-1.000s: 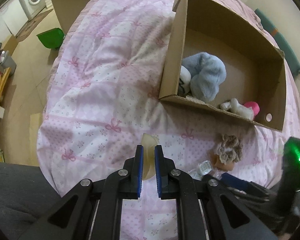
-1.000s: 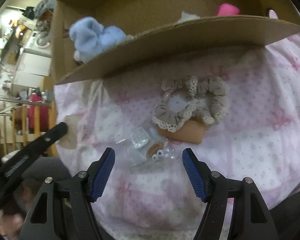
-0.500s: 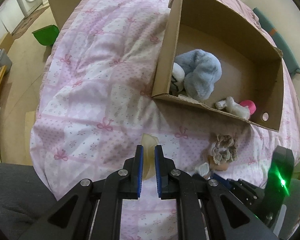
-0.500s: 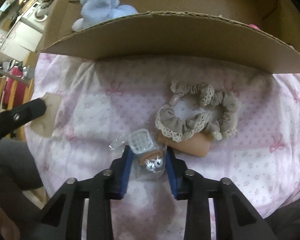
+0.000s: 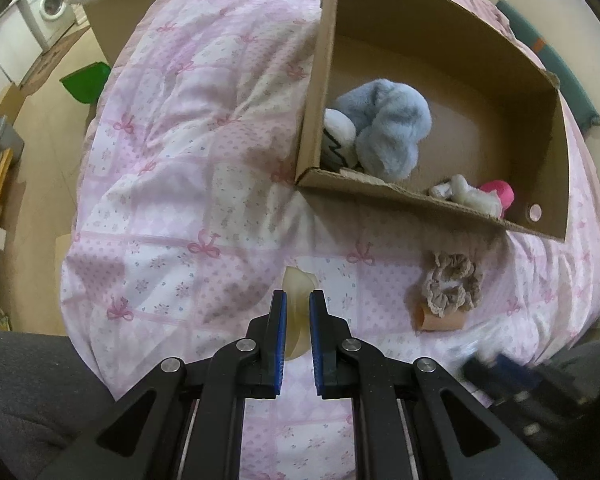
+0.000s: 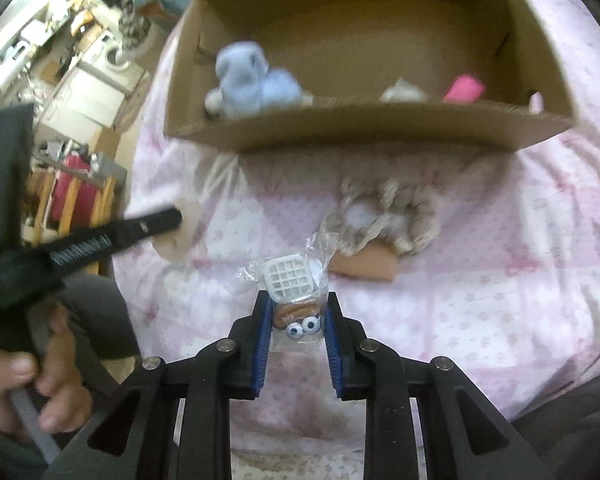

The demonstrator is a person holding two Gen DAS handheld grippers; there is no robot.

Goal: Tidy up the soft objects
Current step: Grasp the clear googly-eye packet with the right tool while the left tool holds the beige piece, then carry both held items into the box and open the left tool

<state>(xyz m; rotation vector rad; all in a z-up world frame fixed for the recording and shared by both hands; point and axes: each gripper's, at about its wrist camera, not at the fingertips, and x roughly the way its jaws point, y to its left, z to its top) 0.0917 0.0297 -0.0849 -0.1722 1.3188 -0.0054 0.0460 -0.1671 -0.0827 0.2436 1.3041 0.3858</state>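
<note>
My left gripper (image 5: 297,300) is shut on a pale yellow soft pad (image 5: 297,286), held low over the pink bedspread (image 5: 188,168). My right gripper (image 6: 296,300) is shut on a small clear plastic packet (image 6: 296,284) with a white grid piece and googly eyes, lifted above the bed. A beige lace scrunchie (image 5: 454,284) lies on a tan card (image 5: 440,322); the scrunchie also shows in the right wrist view (image 6: 388,216). The open cardboard box (image 5: 556,128) holds a blue plush (image 5: 388,132), a white soft toy (image 5: 466,196) and a pink item (image 5: 498,194).
The bed edge drops to the floor on the left, where a green bin (image 5: 86,82) and a washing machine (image 5: 46,2) stand. A dark pillow (image 5: 572,88) lies behind the box. The box's near wall (image 6: 360,128) stands between the scrunchie and the toys.
My right gripper closed on the plastic packet and lifted it off the bed, pulling back from the box. My left gripper kept its hold on the yellow pad and shifted slightly.
</note>
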